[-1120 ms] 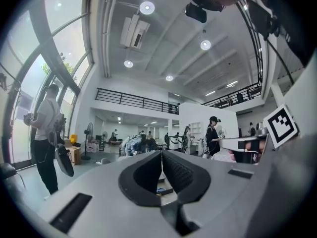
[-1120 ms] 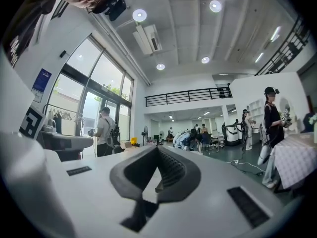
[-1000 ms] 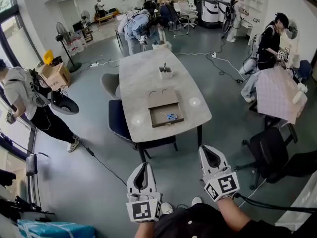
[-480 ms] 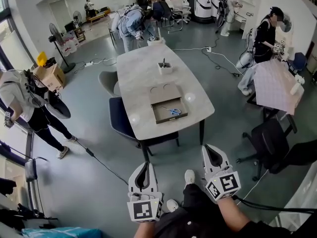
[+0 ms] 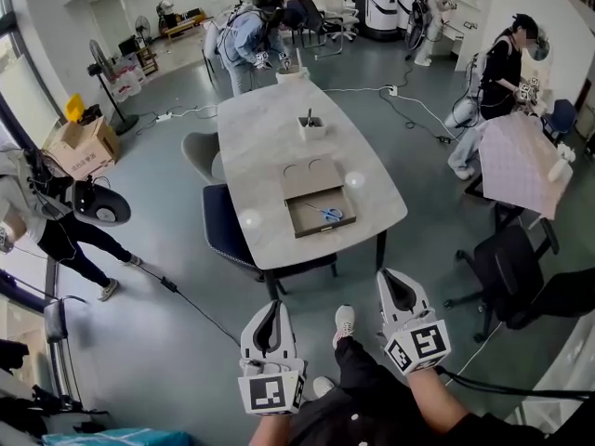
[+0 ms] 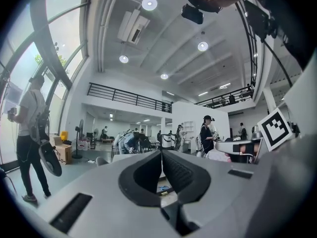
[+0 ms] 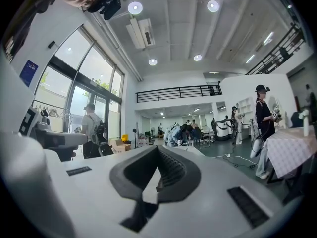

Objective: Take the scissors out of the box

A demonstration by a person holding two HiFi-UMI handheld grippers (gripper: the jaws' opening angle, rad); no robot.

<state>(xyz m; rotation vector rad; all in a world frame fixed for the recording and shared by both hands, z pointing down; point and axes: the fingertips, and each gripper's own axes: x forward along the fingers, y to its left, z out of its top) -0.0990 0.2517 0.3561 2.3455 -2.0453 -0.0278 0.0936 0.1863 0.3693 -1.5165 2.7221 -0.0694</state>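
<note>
An open cardboard box (image 5: pixel 310 221) lies on the near half of the pale grey table (image 5: pixel 270 147), its lid flap folded back. Blue-handled scissors (image 5: pixel 332 215) lie inside it toward the right. Both grippers hang low in the head view, well short of the table and over the floor. My left gripper (image 5: pixel 273 304) is shut with nothing in it, and so is my right gripper (image 5: pixel 390 274). In the left gripper view the jaw tips (image 6: pixel 161 151) touch, with a bit of blue from the scissors (image 6: pixel 163 188) showing below them. The right gripper (image 7: pixel 158 148) also shows tips together.
A small white holder (image 5: pixel 311 126) stands farther back on the table. A dark chair (image 5: pixel 223 228) is tucked in at the table's left, and a black office chair (image 5: pixel 507 268) stands at the right. A person (image 5: pixel 42 212) walks at the left. A cable (image 5: pixel 186 300) crosses the floor.
The view has drawn slightly closer to the table. The person at the left has moved farther left. Both grippers stay shut and low.
</note>
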